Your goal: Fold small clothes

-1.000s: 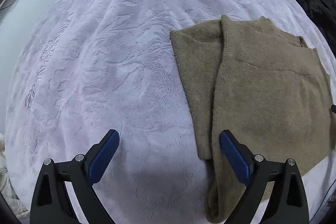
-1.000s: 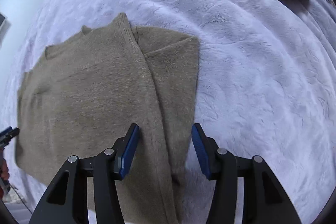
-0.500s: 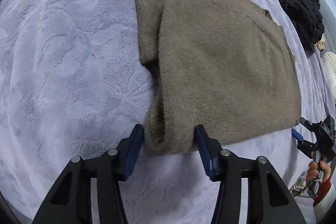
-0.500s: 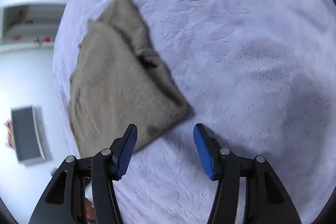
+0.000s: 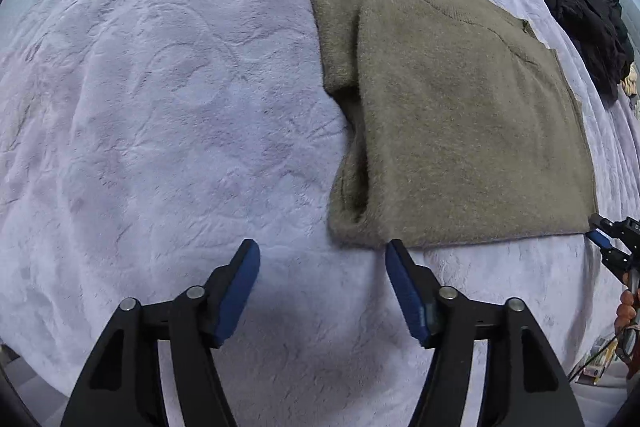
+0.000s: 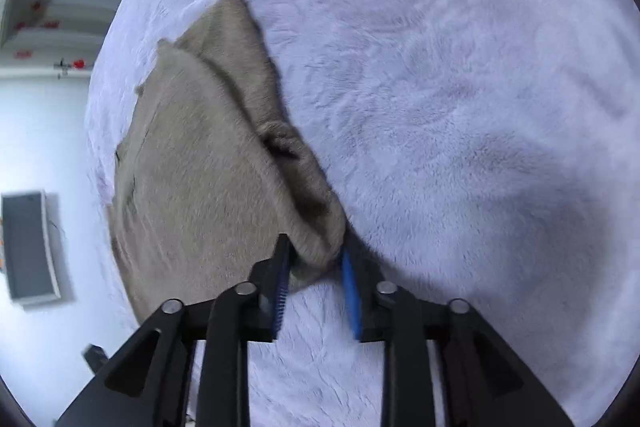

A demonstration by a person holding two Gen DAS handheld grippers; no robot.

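An olive-brown knit sweater (image 5: 460, 107) lies flat on a lavender fleece blanket (image 5: 160, 107), both sleeves folded in over the body. My left gripper (image 5: 322, 267) is open, just short of the sweater's near hem corner, touching nothing. In the right wrist view the sweater (image 6: 208, 179) lies left of centre, and my right gripper (image 6: 314, 267) has its blue pads closing around the near hem corner, the cloth bunched between them. The right gripper also shows at the far right of the left wrist view (image 5: 604, 239).
A black garment (image 5: 588, 15) is heaped at the blanket's far right edge. In the right wrist view a dark screen (image 6: 28, 247) and white shelves (image 6: 52, 27) stand beyond the bed's left side.
My left gripper has backed off from the hem corner and opened wider. My right gripper has moved in on the opposite hem corner and narrowed around it.
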